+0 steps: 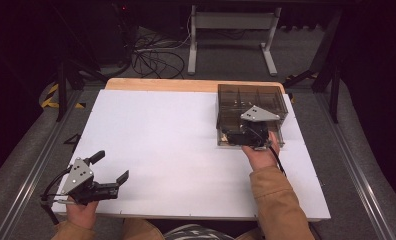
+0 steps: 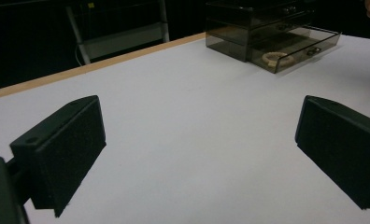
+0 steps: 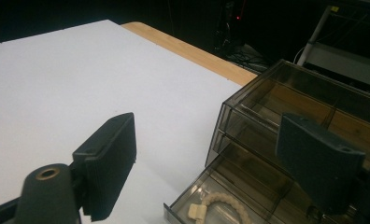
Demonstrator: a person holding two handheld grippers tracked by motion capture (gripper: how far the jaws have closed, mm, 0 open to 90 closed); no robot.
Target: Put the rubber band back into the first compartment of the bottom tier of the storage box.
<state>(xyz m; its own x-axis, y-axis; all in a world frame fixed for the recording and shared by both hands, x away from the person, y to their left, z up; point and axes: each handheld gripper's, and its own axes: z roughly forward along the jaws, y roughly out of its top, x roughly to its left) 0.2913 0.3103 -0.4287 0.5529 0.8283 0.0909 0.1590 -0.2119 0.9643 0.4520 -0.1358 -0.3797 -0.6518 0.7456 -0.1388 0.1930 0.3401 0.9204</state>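
A smoky clear drawer box (image 1: 236, 97) stands at the back right of the white board (image 1: 161, 140). Its bottom drawer (image 2: 309, 44) is pulled out toward the person. In the drawer lies a beige rope ring (image 3: 218, 203), also seen from afar as the ring (image 2: 274, 58). My right gripper (image 1: 249, 132) hovers over the pulled-out drawer (image 3: 248, 186), open, with nothing between the jaws of this right gripper (image 3: 206, 144). At the front left corner my left gripper (image 1: 112, 166) sits low over the board, its jaws wide apart and empty; the left gripper (image 2: 197, 135) faces the box.
The wooden table edge (image 1: 186, 84) runs behind the board. Beyond it stand a white table frame (image 1: 231, 30) and loose cables (image 1: 151, 57) on the floor. Metal rails (image 1: 356, 170) flank the table.
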